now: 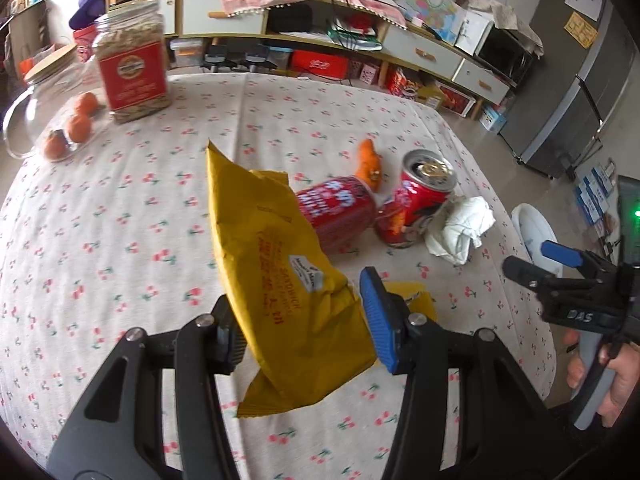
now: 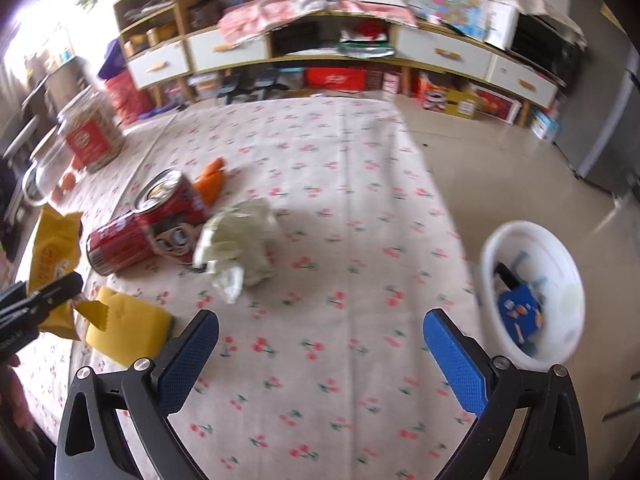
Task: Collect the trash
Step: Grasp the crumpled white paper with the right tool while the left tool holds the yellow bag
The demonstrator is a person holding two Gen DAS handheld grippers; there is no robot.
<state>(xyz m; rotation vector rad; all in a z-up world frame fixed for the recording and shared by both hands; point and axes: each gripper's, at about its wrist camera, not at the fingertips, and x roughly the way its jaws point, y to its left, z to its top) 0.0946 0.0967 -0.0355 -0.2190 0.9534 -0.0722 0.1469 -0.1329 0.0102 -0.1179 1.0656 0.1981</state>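
The left claw [image 1: 304,320] is clamped on the yellow wrapper [image 1: 276,264], which looks lifted off the bench [image 1: 120,240], so the pickup step seems done; next it should be carried to the white bin [image 2: 532,292] at about four o'clock off the bench edge. The right claw [image 2: 320,356] stands wide apart and empty, near the crumpled tissue [image 2: 236,248]. Only the right wrist view shows inside the bin, where a blue packet [image 2: 520,312] lies; the left view shows the two red cans [image 1: 372,208] and an orange peel [image 1: 370,162] more sharply.
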